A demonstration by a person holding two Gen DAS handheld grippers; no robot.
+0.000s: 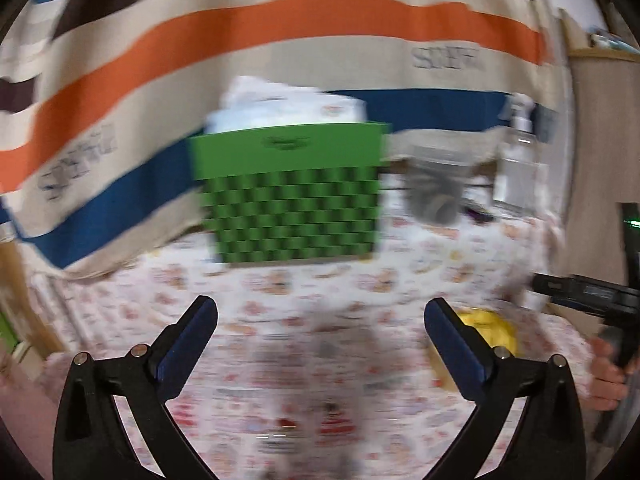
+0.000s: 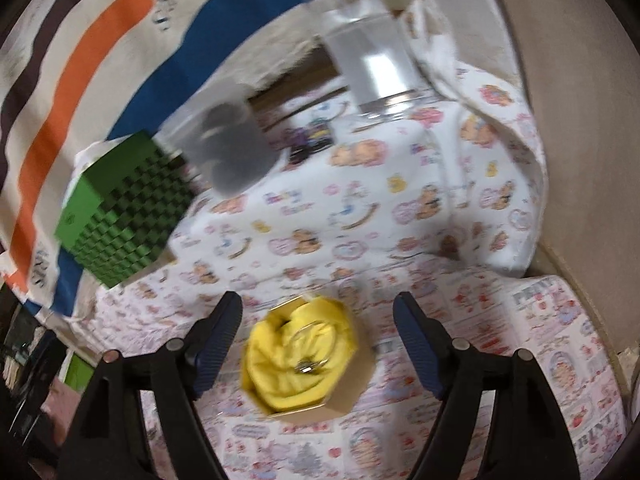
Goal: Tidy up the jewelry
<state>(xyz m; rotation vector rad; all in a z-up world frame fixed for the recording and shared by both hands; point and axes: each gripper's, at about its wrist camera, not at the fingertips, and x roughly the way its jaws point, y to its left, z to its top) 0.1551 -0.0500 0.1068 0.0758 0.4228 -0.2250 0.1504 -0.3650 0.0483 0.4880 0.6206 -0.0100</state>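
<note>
Between the right gripper's (image 2: pixel 318 332) wide jaws, a ring (image 2: pixel 308 367) on yellow cloth (image 2: pixel 296 360); left gripper (image 1: pixel 320 330) likewise wide.

One green basket (image 2: pixel 120 208), one clear bottle (image 2: pixel 372 48), one grey translucent container (image 2: pixel 232 148) and one small cardboard box (image 2: pixel 308 364) lined in yellow. In that box, one ring (image 2: pixel 306 368). Two grippers: left (image 1: pixel 320 320), right (image 2: pixel 318 316).

Left gripper (image 1: pixel 320 316): jaws wide apart, nothing between them
Green basket (image 1: pixel 286 192): ahead on the printed cloth (image 1: pixel 280 300)
Yellow lining (image 1: pixel 490 326): just beside the right finger
Clear bottle (image 1: pixel 518 156): far right
Right gripper (image 1: pixel 588 292): partly visible at the right edge
</note>
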